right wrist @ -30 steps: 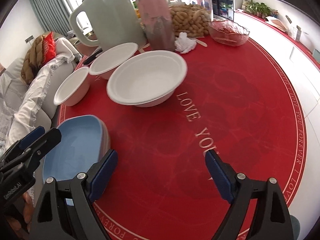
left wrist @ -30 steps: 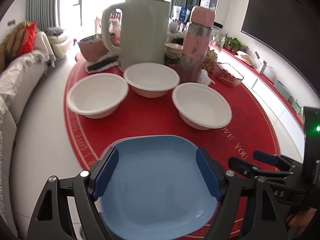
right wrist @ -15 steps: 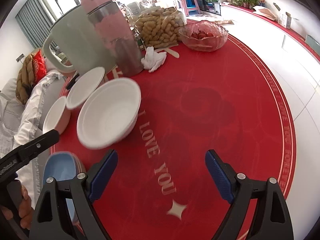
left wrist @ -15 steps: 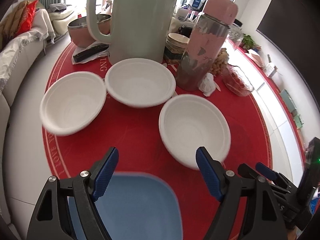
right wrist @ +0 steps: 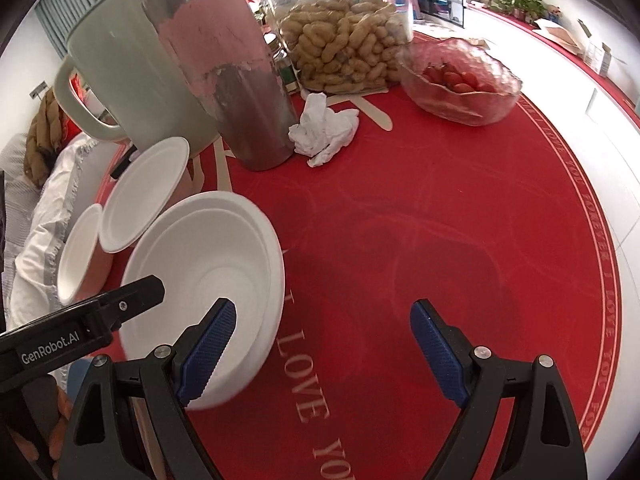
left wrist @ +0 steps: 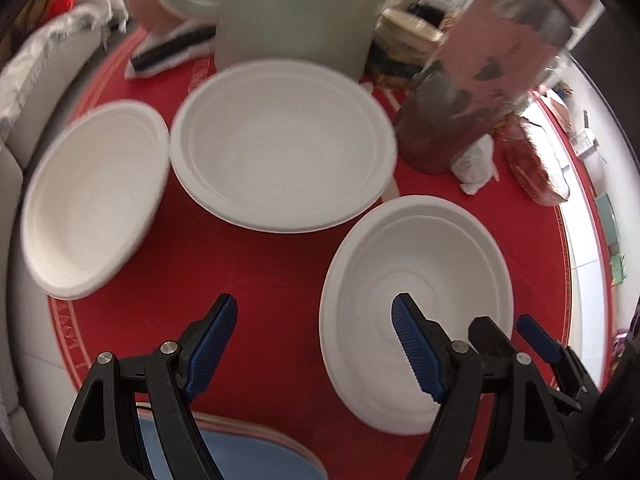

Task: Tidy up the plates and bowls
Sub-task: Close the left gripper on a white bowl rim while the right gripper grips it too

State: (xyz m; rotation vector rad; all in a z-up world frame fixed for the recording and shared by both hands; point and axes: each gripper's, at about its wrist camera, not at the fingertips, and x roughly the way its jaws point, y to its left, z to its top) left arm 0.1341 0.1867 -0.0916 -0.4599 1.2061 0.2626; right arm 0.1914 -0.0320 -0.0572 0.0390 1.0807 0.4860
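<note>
Both claws, left (left wrist: 312, 344) and right (right wrist: 322, 340), gape empty above the red round tabletop (right wrist: 460, 240). The nearest white moulded-pulp bowl (left wrist: 420, 312) looks light, stiff but crushable; pinch its thin rim.

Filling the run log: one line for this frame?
left gripper: open, empty | right gripper: open, empty | nearest white bowl: untouched | blue plate: on table

The three bowls (left wrist: 284, 156) look like matt white moulded paper pulp with faint ridges. A smooth red cloth (right wrist: 460, 240) covers the counter. The fruit dish (right wrist: 460, 84) is rippled clear glass, the tissue (right wrist: 324, 128) crumpled paper, the bottle (right wrist: 240, 80) scuffed, dull metal.
</note>
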